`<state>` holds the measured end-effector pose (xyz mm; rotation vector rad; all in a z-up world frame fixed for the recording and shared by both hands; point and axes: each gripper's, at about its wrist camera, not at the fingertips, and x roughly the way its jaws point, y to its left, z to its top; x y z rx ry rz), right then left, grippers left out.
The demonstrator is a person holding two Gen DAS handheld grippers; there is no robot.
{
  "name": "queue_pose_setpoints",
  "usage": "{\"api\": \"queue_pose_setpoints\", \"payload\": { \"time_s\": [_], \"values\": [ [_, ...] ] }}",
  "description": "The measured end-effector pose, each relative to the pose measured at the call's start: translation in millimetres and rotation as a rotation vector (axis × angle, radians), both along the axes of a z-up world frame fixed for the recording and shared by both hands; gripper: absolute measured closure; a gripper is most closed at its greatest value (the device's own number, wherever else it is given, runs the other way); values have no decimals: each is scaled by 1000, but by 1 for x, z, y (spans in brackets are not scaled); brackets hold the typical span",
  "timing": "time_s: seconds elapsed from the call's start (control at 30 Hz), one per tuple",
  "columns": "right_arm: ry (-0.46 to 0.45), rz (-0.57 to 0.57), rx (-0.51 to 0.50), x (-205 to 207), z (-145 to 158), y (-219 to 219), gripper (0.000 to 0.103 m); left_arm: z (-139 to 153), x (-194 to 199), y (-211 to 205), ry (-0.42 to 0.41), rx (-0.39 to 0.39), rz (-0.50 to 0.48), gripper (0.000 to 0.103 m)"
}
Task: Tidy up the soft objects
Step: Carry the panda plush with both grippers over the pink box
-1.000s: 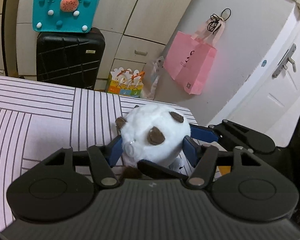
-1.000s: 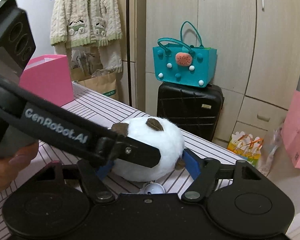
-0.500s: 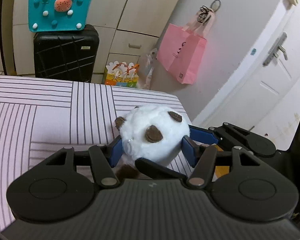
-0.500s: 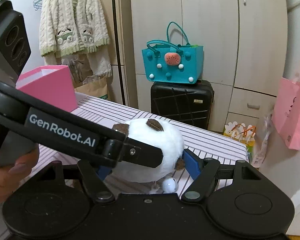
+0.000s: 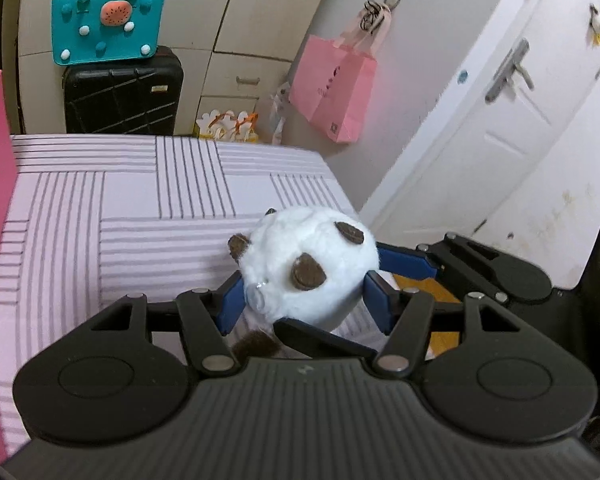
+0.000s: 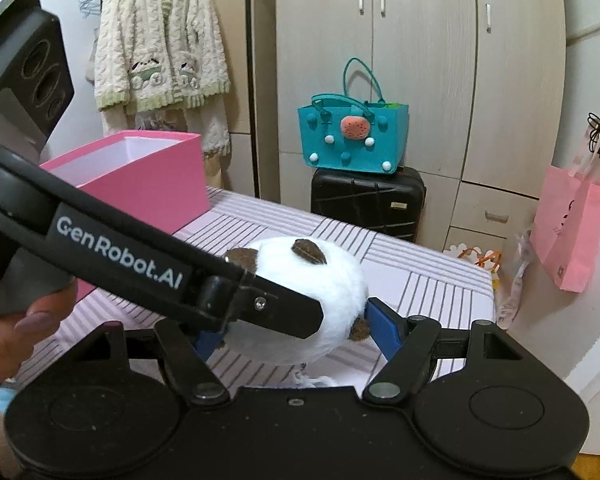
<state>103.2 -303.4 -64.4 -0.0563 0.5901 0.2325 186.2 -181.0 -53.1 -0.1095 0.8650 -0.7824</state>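
A round white plush toy [image 5: 306, 266] with brown felt patches is clamped between the blue pads of the left gripper [image 5: 304, 292], one pad pressed into each flank. The same toy [image 6: 300, 304] is also pinched by the right gripper [image 6: 296, 328], whose blue pads are pressed against its lower sides, so it is gripped from two directions at once. In the right wrist view the left gripper's black arm, lettered "GenRobot.AI", is seen crossing in front of the toy from the left, and a hand [image 6: 8, 336] is visible at the near left edge around its handle. The toy is held near the right edge of a table covered with a pink cloth [image 5: 120, 216] with dark stripes; whether it rests on the cloth cannot be told. Further left on the table an open pink box [image 6: 136, 176] is placed, well apart from the toy. Beyond the table a black suitcase [image 6: 368, 206] is stood against pale cupboards, with a teal felt bag [image 6: 352, 136] on top of it. A pink paper bag [image 5: 334, 88] is hung on the far right wall, and a cream knitted cardigan [image 6: 160, 40] is hung at the far left.
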Motion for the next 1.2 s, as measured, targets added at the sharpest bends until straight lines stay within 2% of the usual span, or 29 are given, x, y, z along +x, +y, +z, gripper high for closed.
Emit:
{"api": "queue_pose_setpoints", "payload": {
  "time_s": [0.13, 0.47, 0.6, 0.77, 1.2],
  "values": [
    [35, 1, -23, -15, 5, 18, 25, 4, -15, 13, 29, 17, -23, 42],
    [100, 38, -63, -49, 22, 54, 24, 10, -46, 56, 100, -22, -72, 42],
    [133, 54, -42, -56, 32, 63, 24, 16, -60, 73, 87, -25, -95, 42],
    [158, 94, -52, -65, 45, 82, 24, 29, -81, 97, 26, -14, -115, 43],
    [59, 274, -163, -83, 85, 152, 24, 60, -99, 185, 4, -109, -60, 42]
  ]
}}
